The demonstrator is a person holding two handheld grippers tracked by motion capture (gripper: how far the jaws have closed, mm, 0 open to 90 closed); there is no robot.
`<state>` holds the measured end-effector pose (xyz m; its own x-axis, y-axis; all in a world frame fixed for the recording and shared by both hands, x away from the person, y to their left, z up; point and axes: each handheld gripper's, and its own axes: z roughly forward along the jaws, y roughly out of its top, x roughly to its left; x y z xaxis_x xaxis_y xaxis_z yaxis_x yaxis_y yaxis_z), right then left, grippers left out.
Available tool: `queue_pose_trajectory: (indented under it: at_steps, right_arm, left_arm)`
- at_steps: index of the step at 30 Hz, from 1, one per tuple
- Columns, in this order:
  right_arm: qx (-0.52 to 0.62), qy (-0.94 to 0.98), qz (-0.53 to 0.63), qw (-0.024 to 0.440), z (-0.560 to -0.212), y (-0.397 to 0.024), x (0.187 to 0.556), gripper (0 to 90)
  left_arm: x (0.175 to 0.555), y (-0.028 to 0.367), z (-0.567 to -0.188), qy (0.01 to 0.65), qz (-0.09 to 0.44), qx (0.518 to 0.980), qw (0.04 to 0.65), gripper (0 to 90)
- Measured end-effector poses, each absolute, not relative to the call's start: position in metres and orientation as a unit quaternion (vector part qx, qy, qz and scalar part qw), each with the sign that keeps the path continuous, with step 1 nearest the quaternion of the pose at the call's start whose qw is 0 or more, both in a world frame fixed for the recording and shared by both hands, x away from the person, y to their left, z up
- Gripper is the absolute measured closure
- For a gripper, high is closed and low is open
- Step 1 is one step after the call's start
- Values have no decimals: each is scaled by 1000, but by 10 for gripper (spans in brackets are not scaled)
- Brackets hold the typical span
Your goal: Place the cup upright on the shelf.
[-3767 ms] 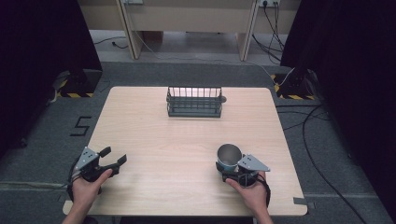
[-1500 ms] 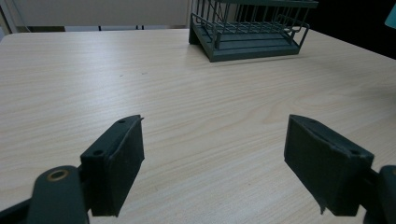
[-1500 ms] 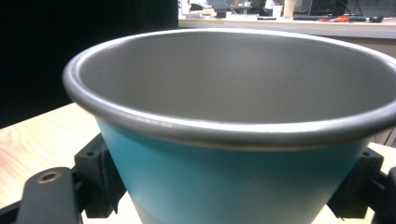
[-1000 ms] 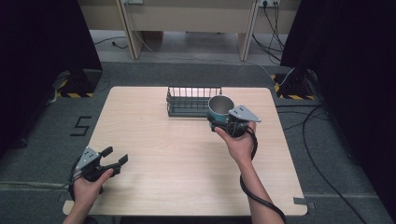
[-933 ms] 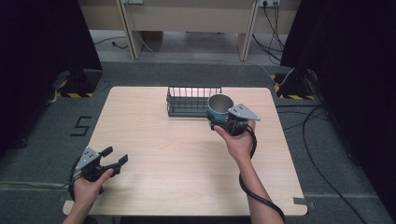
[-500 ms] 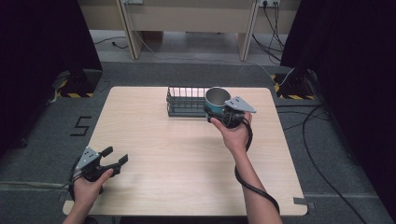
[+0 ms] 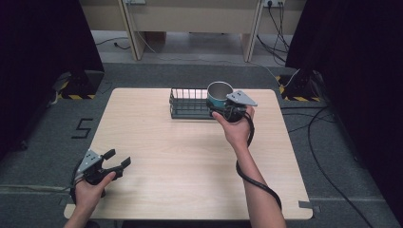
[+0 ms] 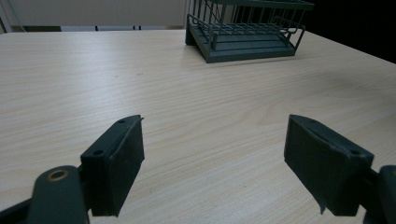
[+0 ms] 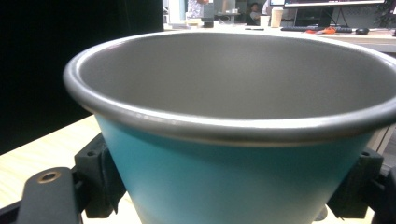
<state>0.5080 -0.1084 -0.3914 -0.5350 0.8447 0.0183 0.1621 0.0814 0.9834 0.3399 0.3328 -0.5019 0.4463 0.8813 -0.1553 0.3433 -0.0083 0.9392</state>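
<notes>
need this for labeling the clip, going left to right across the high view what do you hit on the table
left gripper → wire basket → teal cup → right gripper shut on the cup, at the basket's right end

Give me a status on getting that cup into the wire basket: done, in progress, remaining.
Done: the right gripper has the teal cup clamped between its fingers, raised at the wire basket by its right end.
In hand: the cup is upright, above the basket's right end, not yet set down.
Left: lower it in and release. The left gripper rests open near the table's front left corner, idle.
</notes>
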Motion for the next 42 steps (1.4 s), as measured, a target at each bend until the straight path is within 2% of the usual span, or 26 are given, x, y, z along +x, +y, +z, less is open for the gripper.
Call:
queue_pose_trajectory:
  at_steps: [42]
  right_arm:
    - [402,675,545,294,-392,-75,575,177]
  left_arm:
    - [341,334,-502,462,250,663,534,195]
